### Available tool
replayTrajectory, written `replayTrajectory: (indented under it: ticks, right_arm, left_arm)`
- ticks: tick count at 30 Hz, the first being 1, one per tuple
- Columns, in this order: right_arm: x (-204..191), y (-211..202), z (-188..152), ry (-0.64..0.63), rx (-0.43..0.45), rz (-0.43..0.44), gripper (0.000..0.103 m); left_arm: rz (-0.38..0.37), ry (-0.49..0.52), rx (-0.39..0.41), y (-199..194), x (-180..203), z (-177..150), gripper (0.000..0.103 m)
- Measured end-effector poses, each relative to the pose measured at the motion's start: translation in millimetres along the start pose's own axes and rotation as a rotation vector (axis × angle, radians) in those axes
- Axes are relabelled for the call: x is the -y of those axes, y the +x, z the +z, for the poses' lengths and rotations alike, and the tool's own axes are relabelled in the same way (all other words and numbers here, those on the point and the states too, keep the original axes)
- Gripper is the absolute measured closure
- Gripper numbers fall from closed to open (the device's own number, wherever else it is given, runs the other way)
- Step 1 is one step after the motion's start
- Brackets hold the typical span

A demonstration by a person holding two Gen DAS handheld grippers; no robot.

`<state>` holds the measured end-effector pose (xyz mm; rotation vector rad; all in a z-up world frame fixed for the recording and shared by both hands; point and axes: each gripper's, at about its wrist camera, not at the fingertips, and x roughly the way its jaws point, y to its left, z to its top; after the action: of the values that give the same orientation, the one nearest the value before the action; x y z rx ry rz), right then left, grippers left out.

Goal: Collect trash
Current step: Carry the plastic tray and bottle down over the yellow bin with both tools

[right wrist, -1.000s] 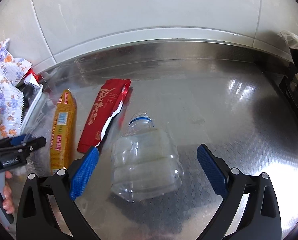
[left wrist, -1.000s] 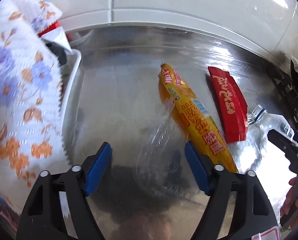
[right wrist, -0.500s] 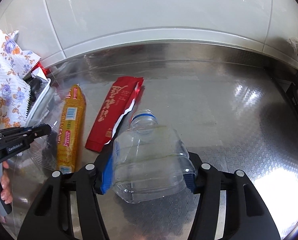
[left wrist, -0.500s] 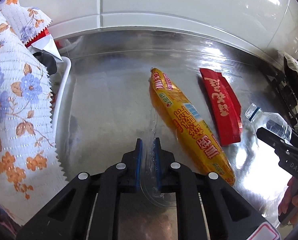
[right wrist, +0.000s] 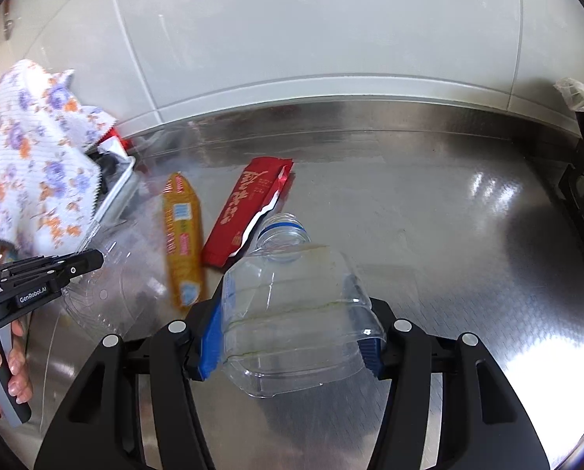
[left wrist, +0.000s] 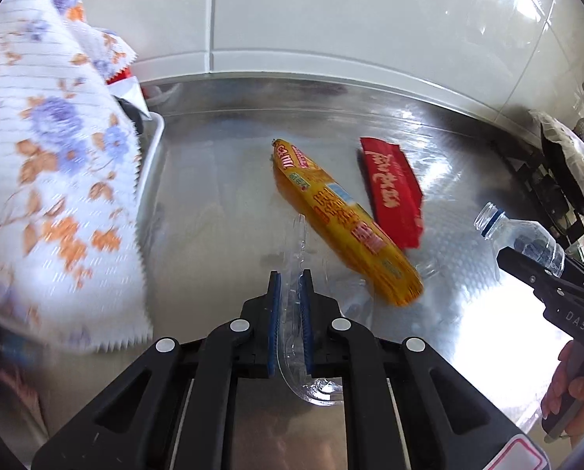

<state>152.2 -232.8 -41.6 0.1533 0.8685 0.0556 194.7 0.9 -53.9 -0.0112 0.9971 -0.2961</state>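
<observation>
Left gripper [left wrist: 290, 274] clamped on thin crinkly clear plastic wrap [left wrist: 292, 337] above embossed steel counter [left wrist: 213, 211]; glossy yellow sausage pack [left wrist: 347, 223] alongside. Right gripper [right wrist: 292, 329] squeezes ribbed clear bottle [right wrist: 292, 305]; torn red wrapper [right wrist: 249, 211] behind.

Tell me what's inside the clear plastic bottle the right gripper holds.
Nothing visible: the clear plastic bottle in the right gripper looks empty, capless, with faint greenish residue lines. The steel counter shows through it.

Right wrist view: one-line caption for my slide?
Right gripper clamps a clear plastic bottle over the steel counter, wrappers beyond.
</observation>
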Motion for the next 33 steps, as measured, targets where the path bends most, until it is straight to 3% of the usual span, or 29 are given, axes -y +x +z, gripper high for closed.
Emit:
replayTrajectory:
  ticks: [13, 22, 33]
  right_arm:
    - [11.8, -73.6, -55.9, -0.097, 0.018, 0.107, 0.045]
    - [9.2, -106.3, -102.5, -0.096, 0.0, 0.126, 0.045]
    - [-11.2, -167.2, -156.8, -0.086, 0.041, 0.111, 0.045]
  left_arm:
    - [0.054, -0.08, 0.049, -70.6, 42.7, -74.2, 0.092]
    - [0.046, -0.059, 0.043, -102.3, 62.3, -124.3, 0.092]
    - [0.01, -0.013, 0.064, -148.3, 73.0, -178.4, 0.092]
